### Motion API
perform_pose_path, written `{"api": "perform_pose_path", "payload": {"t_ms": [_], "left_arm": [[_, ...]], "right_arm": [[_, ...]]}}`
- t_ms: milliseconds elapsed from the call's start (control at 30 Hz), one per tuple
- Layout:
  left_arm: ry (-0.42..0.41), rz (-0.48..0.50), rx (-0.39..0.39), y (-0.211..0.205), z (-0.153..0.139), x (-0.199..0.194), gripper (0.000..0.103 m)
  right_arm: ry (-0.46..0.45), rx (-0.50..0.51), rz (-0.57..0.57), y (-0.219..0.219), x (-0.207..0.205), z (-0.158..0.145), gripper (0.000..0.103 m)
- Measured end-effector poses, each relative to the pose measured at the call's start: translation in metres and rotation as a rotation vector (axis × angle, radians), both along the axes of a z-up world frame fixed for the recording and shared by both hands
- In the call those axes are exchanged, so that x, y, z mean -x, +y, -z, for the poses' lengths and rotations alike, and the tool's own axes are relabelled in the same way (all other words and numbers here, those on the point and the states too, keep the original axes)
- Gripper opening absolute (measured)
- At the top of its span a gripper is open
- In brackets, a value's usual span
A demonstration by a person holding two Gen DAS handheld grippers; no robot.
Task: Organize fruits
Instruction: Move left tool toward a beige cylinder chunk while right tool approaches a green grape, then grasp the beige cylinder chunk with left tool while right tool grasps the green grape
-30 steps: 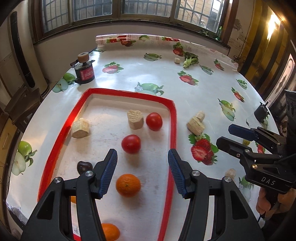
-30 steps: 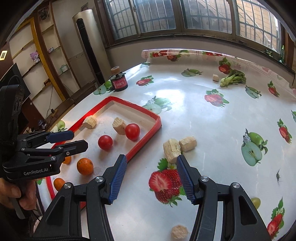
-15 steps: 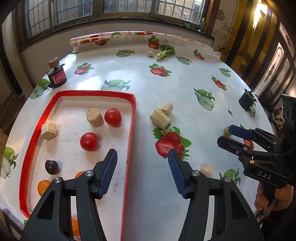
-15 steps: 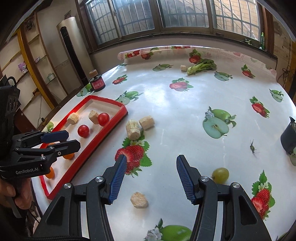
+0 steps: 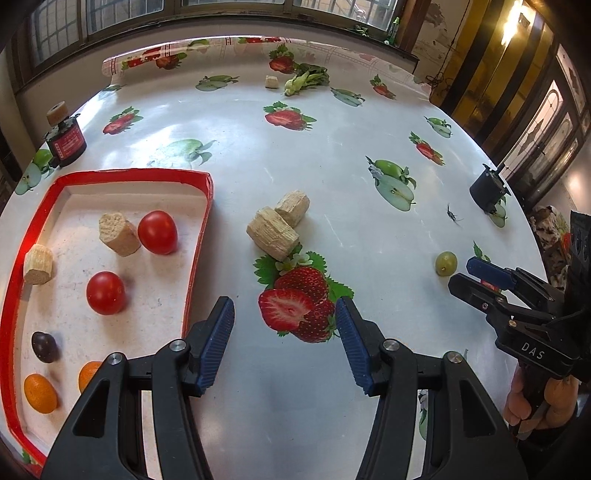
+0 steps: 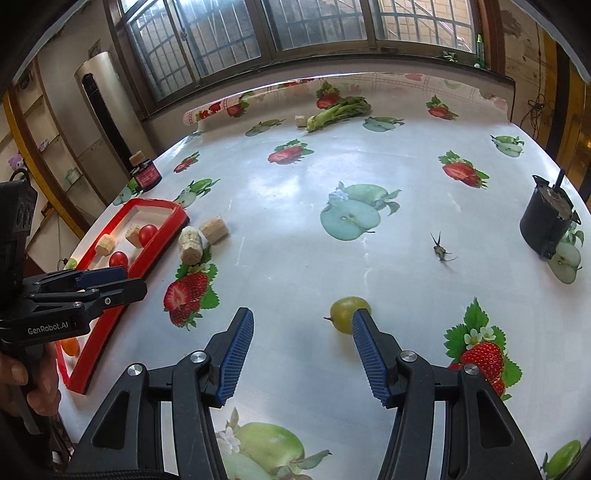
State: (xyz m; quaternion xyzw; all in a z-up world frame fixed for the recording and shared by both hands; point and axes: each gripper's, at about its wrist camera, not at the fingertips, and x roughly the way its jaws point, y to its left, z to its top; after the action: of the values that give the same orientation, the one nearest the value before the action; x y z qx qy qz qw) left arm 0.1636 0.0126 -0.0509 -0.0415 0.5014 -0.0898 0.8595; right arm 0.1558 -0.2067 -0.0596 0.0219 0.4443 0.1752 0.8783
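Grape, small round green point(image 6: 349, 314): light, smooth, soft-skinned, likely rolls; grip gently across middle; right gripper point(image 6: 302, 353) jaws open, empty, beside it

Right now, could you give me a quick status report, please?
Both tongs open and empty: left, right. Green grape loose on the cloth, just beyond the right tongs. Red tray partly filled. Path clear.

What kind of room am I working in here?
Probably a lived-in home, perhaps a dining area: a round table under a fruit-print oilcloth, barred windows along the back wall, and a standing air conditioner beside open shelves.
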Motion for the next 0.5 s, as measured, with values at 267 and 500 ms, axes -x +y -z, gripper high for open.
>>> {"api": "perform_pose_path", "payload": {"t_ms": [267, 500], "left_arm": [[0.018, -0.005, 0.009, -0.002, 0.012, -0.018, 0.055], [0.029, -0.008, -0.025, -0.006, 0.022, -0.047, 0.055]], "right_arm": [[0.029, 0.014, 0.012, -0.005, -0.011, 0.016, 0.057], [0.039, 0.015, 0.03, -0.007, -0.022, 0.027, 0.052]]}}
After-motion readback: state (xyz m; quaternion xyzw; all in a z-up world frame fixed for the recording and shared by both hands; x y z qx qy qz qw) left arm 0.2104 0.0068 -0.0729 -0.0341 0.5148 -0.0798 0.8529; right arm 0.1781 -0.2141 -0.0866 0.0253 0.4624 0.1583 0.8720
